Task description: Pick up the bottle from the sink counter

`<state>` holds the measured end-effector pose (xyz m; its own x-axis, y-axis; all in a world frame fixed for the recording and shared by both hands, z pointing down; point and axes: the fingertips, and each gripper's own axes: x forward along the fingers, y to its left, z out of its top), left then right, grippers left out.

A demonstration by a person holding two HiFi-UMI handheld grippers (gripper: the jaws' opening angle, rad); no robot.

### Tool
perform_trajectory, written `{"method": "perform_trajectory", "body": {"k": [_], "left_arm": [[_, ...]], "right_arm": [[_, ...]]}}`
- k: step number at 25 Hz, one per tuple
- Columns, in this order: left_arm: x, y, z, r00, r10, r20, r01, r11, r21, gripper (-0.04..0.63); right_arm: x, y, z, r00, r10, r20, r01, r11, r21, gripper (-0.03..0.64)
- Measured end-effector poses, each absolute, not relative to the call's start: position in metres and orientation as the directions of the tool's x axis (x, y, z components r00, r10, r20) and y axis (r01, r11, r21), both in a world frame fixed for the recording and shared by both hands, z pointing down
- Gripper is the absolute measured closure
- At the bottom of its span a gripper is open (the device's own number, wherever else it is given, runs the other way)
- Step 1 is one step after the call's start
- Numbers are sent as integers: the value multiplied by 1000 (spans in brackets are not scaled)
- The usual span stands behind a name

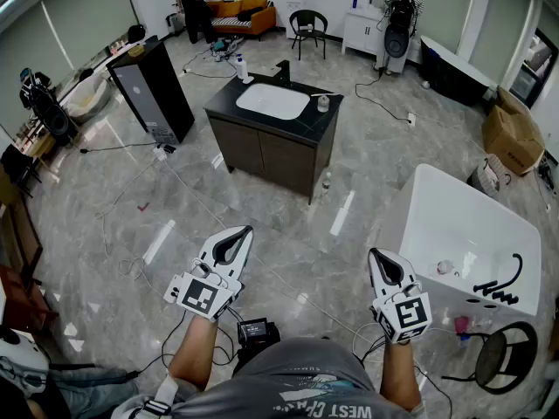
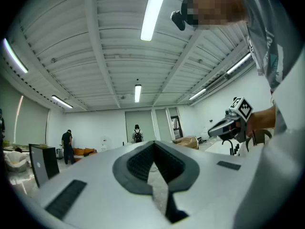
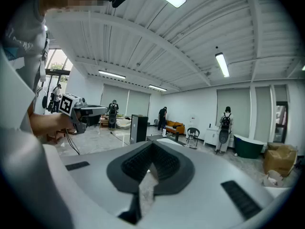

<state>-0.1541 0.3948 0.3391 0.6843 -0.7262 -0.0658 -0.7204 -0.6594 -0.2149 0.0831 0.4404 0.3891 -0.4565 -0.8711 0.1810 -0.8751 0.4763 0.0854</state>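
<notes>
A white bottle (image 1: 241,66) with a blue cap stands upright on the back left corner of the black sink counter (image 1: 307,126), far ahead across the floor. In the right gripper view the bottle (image 3: 164,132) shows small, just past the jaw tips. My left gripper (image 1: 244,232) and right gripper (image 1: 376,254) hang low in front of the person, both pointing toward the counter and both far from it. Each has its jaws together with nothing between them. From the left gripper (image 2: 153,142) the counter is hidden; the right gripper (image 2: 224,127) shows at its right.
A white basin (image 1: 272,100), a black faucet (image 1: 282,70) and a small jar (image 1: 323,103) share the counter. A black cabinet (image 1: 155,88) stands to its left and a white bathtub (image 1: 467,234) at the right. Cables cross the floor. People stand at the room's far end.
</notes>
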Motion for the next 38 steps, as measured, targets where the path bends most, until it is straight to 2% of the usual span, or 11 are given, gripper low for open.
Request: {"method": "perform_trajectory", "body": {"k": [25, 38], "left_arm": [[-188, 387, 344, 711, -700, -63, -697, -690, -197, 592], [-203, 371, 363, 746, -663, -57, -664, -735, -138, 592]], "right_arm": [[53, 436, 387, -441, -884, 153, -893, 450, 24, 615], [36, 425, 397, -397, -897, 195, -911, 411, 33, 615]]}}
